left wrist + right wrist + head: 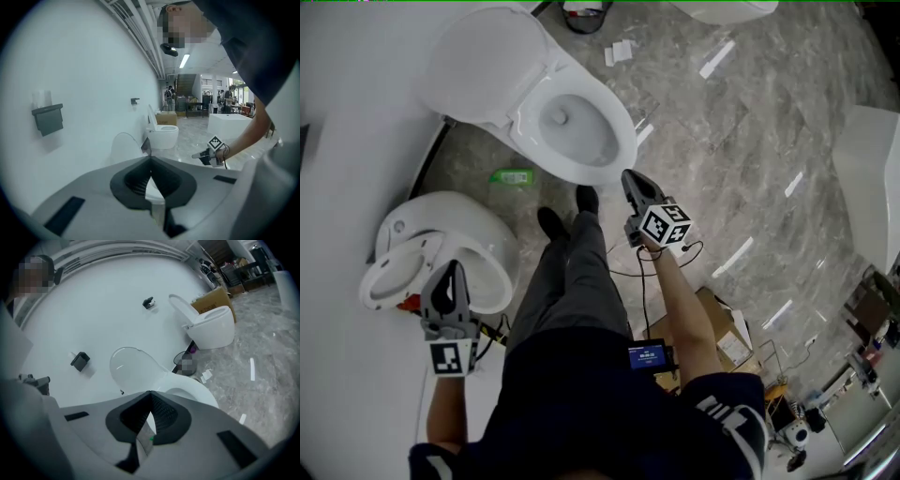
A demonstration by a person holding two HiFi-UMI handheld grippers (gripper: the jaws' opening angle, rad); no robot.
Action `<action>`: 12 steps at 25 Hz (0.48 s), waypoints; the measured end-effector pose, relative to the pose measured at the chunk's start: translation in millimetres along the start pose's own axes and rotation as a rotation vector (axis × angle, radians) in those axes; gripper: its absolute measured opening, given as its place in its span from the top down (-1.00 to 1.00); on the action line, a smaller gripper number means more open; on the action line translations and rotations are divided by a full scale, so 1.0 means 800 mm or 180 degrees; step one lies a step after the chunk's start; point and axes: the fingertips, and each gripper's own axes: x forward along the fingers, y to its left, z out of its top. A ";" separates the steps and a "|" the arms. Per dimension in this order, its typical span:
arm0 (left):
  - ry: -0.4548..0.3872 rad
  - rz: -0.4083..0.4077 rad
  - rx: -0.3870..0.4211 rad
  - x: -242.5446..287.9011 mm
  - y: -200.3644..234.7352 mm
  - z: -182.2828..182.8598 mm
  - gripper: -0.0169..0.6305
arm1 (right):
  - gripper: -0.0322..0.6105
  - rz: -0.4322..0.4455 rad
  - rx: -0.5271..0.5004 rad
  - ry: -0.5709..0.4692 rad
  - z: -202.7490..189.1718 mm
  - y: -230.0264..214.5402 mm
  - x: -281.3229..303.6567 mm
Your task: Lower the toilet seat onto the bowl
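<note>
The toilet seat point(623, 141) seems to lie flat on the bowl point(574, 124), its long axis running from the hinge by the wall point(356, 122) towards the person's shoes point(587, 199), front end nearest them. The lid point(487, 61) stands up behind it. The right gripper point(630, 180) hovers just off the seat's front edge, jaws closed with nothing in them. The left gripper point(450, 269), likewise closed and empty, is over a second toilet point(464, 230).

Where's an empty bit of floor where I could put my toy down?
The bare marble floor between the open toilet and the white fixture is free. It is crowded by the cardboard box, and tight near the green bottle beside the second toilet.
</note>
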 end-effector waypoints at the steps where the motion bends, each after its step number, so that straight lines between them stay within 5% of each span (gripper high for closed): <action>1: -0.0029 0.0003 0.0003 0.000 0.001 0.005 0.87 | 0.84 0.0024 -0.0090 -0.0023 0.009 0.013 -0.003; 12: -0.0444 0.0129 -0.0032 -0.004 0.022 0.058 0.87 | 0.84 0.0360 -0.1018 -0.0349 0.096 0.177 -0.033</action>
